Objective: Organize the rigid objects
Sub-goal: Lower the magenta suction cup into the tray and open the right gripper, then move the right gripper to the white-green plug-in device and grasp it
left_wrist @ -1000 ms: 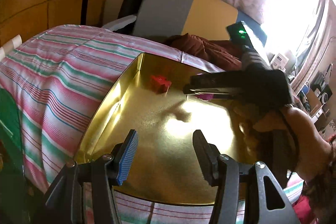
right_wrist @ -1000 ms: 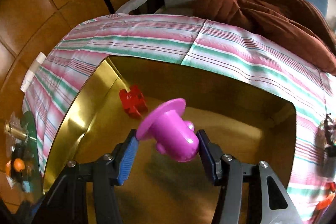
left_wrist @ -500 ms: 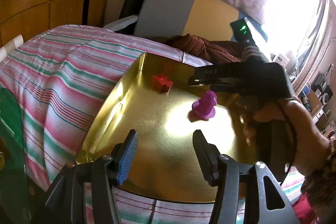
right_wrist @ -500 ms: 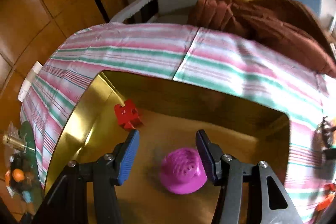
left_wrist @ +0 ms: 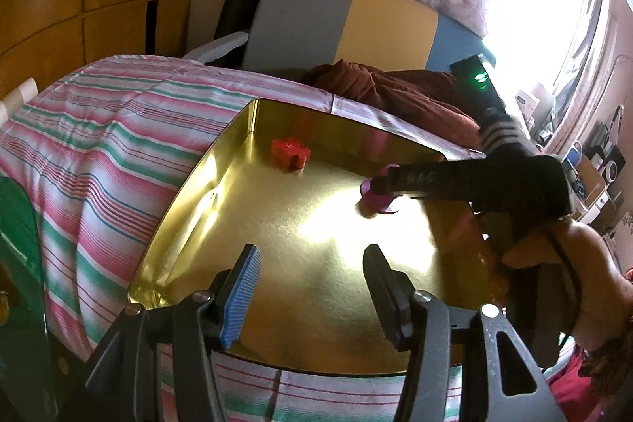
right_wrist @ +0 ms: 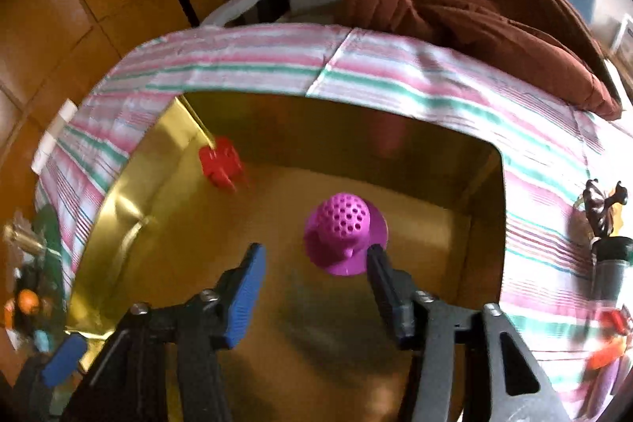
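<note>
Purple piece [right_wrist: 343, 237] dropped into gold tray [right_wrist: 118, 208]; red block [right_wrist: 220, 164] nearby.

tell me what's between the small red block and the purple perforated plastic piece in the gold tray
Nothing: in both wrist views only bare gold tray floor separates red block and purple piece.

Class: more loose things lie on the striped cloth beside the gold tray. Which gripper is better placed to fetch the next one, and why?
Probably the right gripper: its closing jaws hold nothing, the purple toy stands in the tray, and loose things lie close on its side. The left gripper hangs empty over the tray.
</note>
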{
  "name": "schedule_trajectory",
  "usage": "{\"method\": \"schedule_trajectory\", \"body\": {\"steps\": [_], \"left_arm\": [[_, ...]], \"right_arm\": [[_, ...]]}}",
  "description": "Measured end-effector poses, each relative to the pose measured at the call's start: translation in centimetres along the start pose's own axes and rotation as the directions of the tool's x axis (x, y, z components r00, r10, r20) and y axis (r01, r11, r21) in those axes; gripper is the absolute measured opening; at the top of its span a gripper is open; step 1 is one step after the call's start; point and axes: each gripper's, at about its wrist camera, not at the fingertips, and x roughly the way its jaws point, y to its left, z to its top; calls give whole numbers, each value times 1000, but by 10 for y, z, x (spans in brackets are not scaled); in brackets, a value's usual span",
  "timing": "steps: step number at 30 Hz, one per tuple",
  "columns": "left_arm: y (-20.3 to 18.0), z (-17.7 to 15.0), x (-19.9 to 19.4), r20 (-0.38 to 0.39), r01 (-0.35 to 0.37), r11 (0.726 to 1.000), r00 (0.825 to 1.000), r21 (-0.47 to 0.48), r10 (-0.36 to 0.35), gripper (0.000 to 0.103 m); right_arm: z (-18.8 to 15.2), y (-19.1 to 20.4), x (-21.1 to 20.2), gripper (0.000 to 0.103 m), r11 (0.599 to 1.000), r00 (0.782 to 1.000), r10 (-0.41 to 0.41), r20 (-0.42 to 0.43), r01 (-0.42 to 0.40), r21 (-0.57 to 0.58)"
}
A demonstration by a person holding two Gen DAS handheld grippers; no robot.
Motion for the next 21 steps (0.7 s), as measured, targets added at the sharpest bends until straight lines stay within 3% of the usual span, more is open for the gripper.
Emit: {"method": "schedule_trajectory", "body": {"steps": [5, 11, 15, 21], "left_arm": [[-3, -1, -3, 3, -6, 1000, 1000, 17, 6, 55], [-2, -3, -3, -4, -19, 1000, 1000, 19, 19, 55], [-3, -5, -2, -10, -19, 1000, 1000, 18, 19, 55], [-18, -10, -2, -18, 29, 999, 999, 42, -28, 55]], "right_arm": [[6, -3, 23, 34, 1000, 999, -19, -31, 19, 18], [18, -8, 16, 36, 995, 996, 92, 18, -93, 45], [11, -22, -22, 50, 987, 987, 137, 84, -143, 74], [-22, -51, -76, 59, 993, 984, 84, 155, -96, 69]]}}
